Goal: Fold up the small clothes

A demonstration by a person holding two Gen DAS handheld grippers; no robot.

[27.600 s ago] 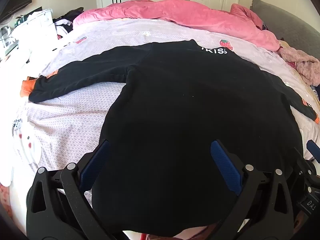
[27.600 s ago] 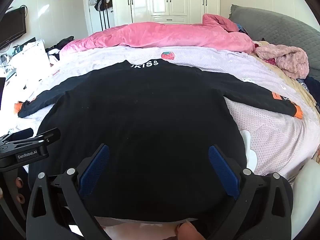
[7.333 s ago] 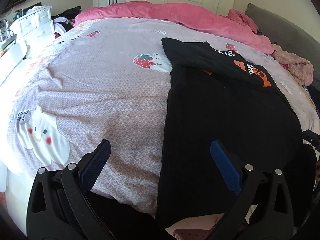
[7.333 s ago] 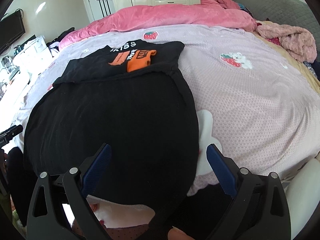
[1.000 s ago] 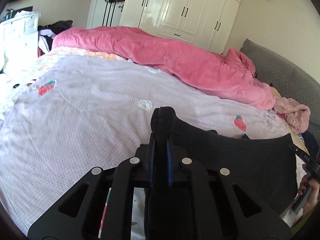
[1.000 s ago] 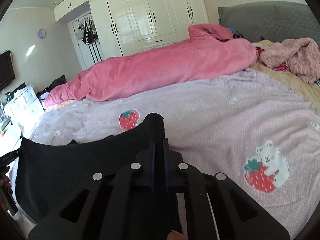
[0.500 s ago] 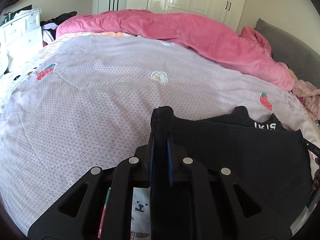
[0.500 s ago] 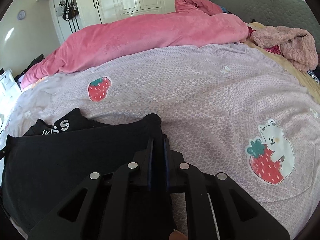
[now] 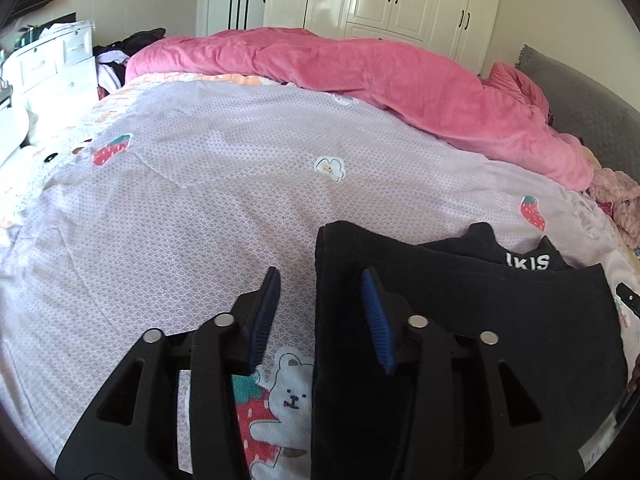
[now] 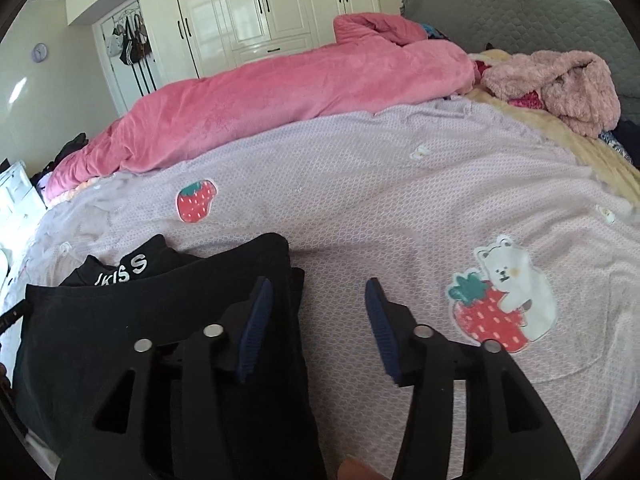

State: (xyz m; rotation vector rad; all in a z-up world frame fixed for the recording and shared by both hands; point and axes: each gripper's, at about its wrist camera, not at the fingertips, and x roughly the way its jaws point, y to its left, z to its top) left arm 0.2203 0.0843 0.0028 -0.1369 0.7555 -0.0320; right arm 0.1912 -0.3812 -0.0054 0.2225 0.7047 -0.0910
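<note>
A black sweatshirt (image 9: 460, 320) with white collar lettering lies folded bottom over top on the lilac bed sheet (image 9: 200, 208). My left gripper (image 9: 320, 284) is open, its jaws straddling the fold's left edge, one finger over the sheet and one over the cloth. In the right wrist view the same sweatshirt (image 10: 120, 320) lies at the lower left. My right gripper (image 10: 316, 292) is open over the fold's right edge and holds nothing.
A pink duvet (image 9: 380, 84) lies bunched along the far side of the bed. A fluffy pink garment (image 10: 560, 88) sits by the grey headboard (image 10: 520, 16). White drawers (image 9: 44, 64) stand left of the bed, white wardrobes (image 10: 260, 8) behind.
Both grippers, shut on the sweatshirt's hem half a second ago, have opened and let it go. The hem now rests near the collar.
</note>
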